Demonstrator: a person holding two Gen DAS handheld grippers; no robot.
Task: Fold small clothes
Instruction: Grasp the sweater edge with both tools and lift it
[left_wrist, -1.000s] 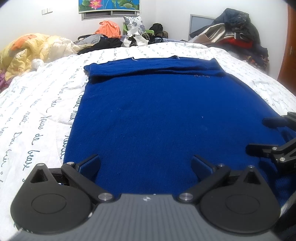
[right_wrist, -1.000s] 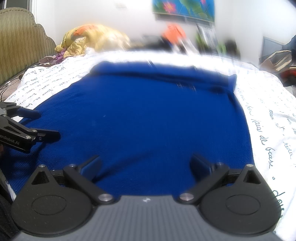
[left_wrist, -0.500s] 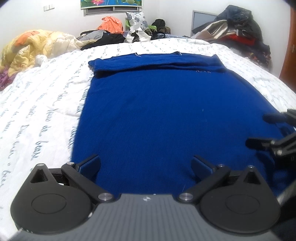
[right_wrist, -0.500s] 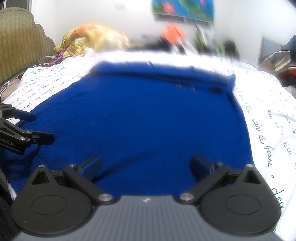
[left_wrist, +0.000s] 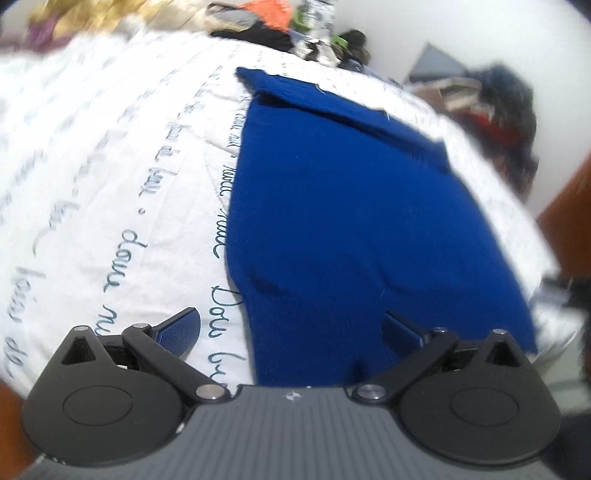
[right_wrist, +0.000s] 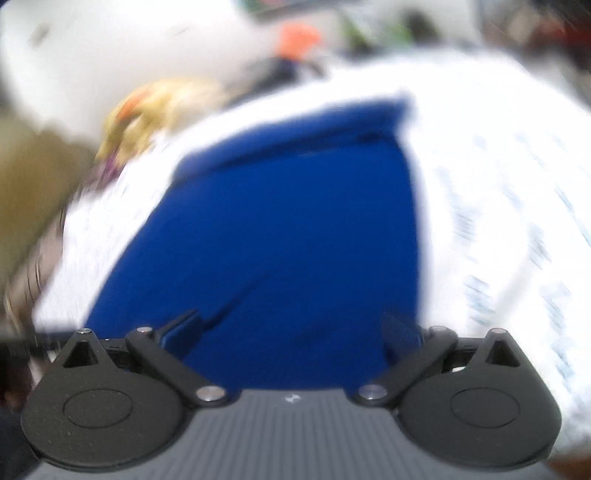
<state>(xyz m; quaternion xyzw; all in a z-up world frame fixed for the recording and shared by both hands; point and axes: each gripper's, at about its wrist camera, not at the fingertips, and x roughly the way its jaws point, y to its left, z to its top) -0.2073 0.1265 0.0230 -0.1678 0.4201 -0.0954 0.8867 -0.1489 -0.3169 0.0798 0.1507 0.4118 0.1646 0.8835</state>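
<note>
Blue knit, dense and matte, fills the middle of both my wrist views: the blue garment lies spread on the bed, its far end turned over into a thick folded band that runs across its width. Under it the bed cover is white and quilted, printed with loose dark handwriting. My left gripper sits tilted over the near left corner of the cloth, its fingers spread wide; the left finger, with a ribbed blue pad, is over bare white cover, and the right one is over the knit, where a soft ripple bulges along the near hem. My right gripper is tilted the other way over the near right edge of the garment, fingers likewise parted and holding nothing. That view is heavily blurred, so I cannot tell whether its fingertips touch the cloth. Beyond the bed lies a rumpled yellow blanket and a heap of mixed clothes against the white wall.
</note>
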